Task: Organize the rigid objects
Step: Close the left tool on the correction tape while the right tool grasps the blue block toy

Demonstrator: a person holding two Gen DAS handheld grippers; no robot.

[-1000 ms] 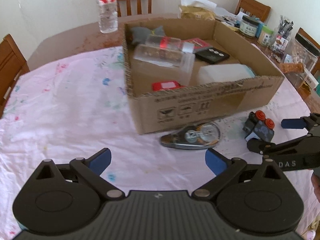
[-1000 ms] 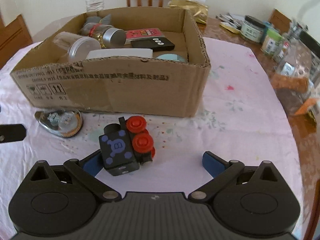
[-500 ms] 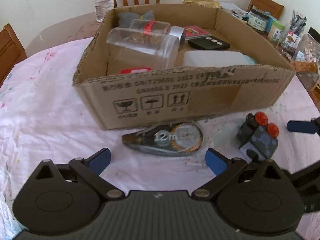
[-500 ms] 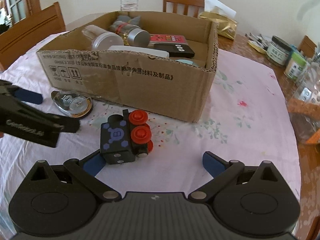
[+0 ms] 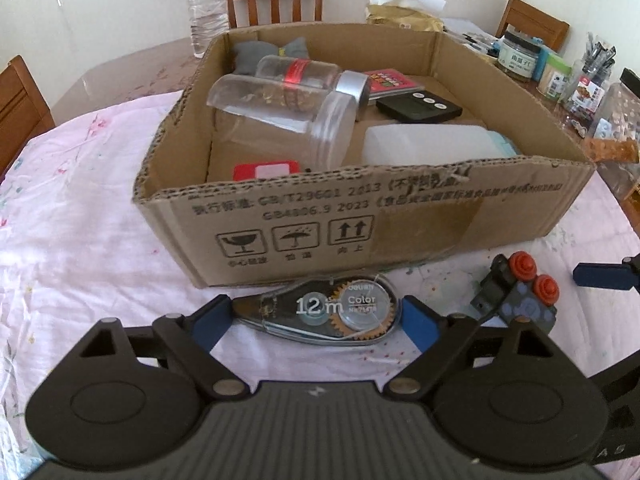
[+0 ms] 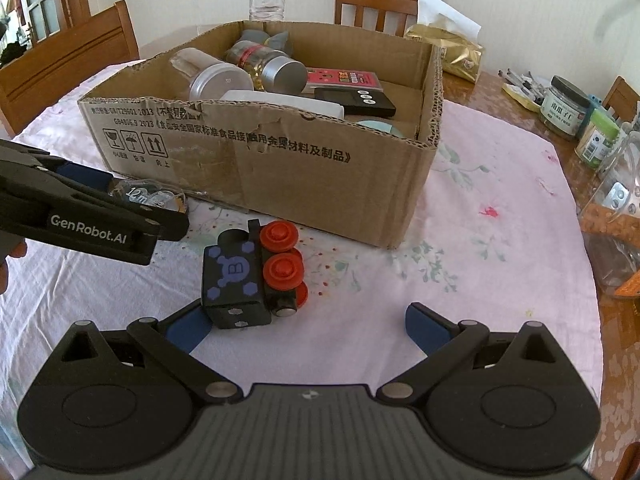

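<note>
The correction tape dispenser (image 5: 320, 308) lies flat on the surface just near of the cardboard box (image 5: 400, 216). The left gripper (image 5: 316, 320), which a second ago hung back with the dispenser well ahead of it, now has its jaws apart on either side of the dispenser, so a grasp looks ready. The right gripper (image 6: 304, 324) has closed in less: its jaws are apart, and the toy train (image 6: 252, 276) sits by the left one. Two items remain outside the box: one dispenser, one train. Inside lie two clear jars (image 5: 288, 108), among other things.
</note>
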